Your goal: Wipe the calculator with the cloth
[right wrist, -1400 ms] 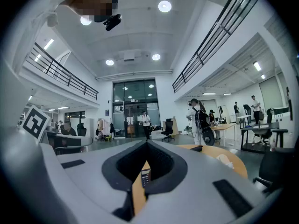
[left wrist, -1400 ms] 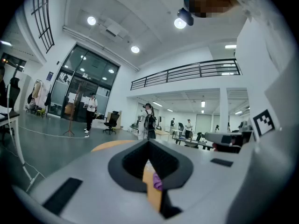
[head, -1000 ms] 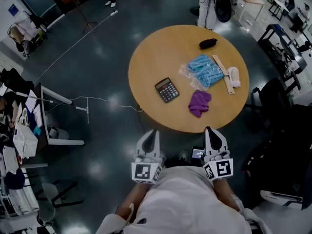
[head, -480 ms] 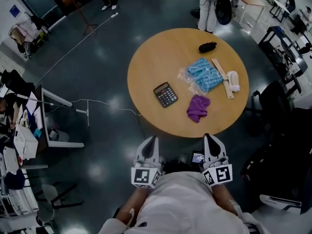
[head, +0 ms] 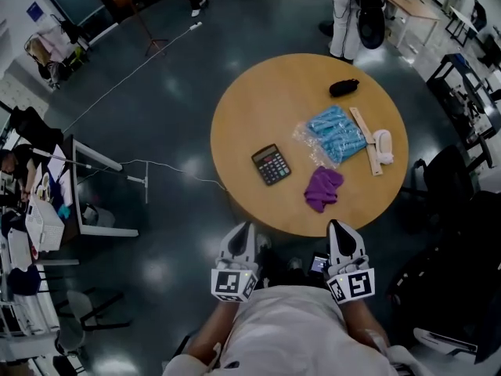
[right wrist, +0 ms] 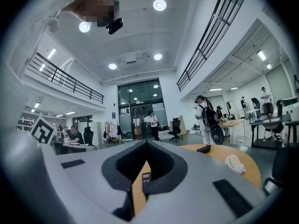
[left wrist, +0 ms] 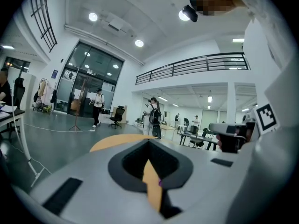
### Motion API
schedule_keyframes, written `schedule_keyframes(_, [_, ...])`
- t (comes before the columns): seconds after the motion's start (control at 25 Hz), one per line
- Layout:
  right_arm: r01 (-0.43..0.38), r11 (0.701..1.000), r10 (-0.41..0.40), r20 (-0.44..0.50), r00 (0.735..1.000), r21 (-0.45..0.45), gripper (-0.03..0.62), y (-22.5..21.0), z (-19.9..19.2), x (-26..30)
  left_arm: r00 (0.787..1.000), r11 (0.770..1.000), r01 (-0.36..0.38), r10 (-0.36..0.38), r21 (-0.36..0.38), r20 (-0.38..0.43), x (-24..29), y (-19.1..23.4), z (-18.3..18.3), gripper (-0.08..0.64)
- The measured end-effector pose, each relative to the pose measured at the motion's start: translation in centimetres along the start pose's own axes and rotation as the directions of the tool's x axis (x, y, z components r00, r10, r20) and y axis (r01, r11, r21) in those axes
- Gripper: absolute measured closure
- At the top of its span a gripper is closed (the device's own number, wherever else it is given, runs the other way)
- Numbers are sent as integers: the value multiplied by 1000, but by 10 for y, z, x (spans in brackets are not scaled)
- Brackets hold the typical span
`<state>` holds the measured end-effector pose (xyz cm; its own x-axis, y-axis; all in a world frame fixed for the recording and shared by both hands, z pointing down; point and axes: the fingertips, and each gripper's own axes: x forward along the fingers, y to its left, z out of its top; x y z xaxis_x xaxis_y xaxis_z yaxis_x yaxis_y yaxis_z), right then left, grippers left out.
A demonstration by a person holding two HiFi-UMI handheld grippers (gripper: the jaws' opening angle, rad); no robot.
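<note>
- My left hand-held gripper (head: 247, 229) is clenched: its own view shows the two jaws drawn together with nothing gripped, only a thin slit between them.
- My right hand-held gripper (head: 335, 225) is clenched too, and it is also empty.
- In the head view both sit side by side, just short of the near edge of the round wooden desk (head: 250, 108). They point toward it and touch nothing on it.
- The calculator (head: 270, 164) lies flat on the near left part of the desk, turned at an angle. It is ahead of the left hand-held gripper and well apart from it.
- The purple cloth (head: 323, 188) is crumpled in a heap to the right of the calculator, near it but not touching, and closer to the desk edge. It lies ahead of the right hand-held gripper.
- Past the cloth lies a clear packet of blue items (head: 337, 133), with a wooden strip (head: 366, 141) along its right side and a white object (head: 383, 146) beside the strip.
- A small black object (head: 344, 87) sits alone toward the far edge.
- A person with a dark backpack (head: 350, 22) stands on the floor beyond the desk.
- Through the slit of the right jaws I can see the calculator, and through the left a speck of purple.
</note>
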<state>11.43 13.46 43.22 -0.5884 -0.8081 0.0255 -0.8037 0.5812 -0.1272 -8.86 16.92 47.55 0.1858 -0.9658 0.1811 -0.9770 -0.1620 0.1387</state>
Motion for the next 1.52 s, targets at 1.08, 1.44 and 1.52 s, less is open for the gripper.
schedule_keyframes(1.08, [105,994,-104,-39,994,32,578,-60,0,150,714,856,515,-398,47,-576,280,109,-108,552])
schedule_keyframes(1.44, [124,990,-118,-87,989,71,578,-90,-25,168,523,826,563,-357,0,-774,353,128,-186,534])
schedule_keyframes(1.52, [136,988,-129,-95,987,75,578,-97,-29,169,442,800,599,-362,-30,-820,356,127,-202,473])
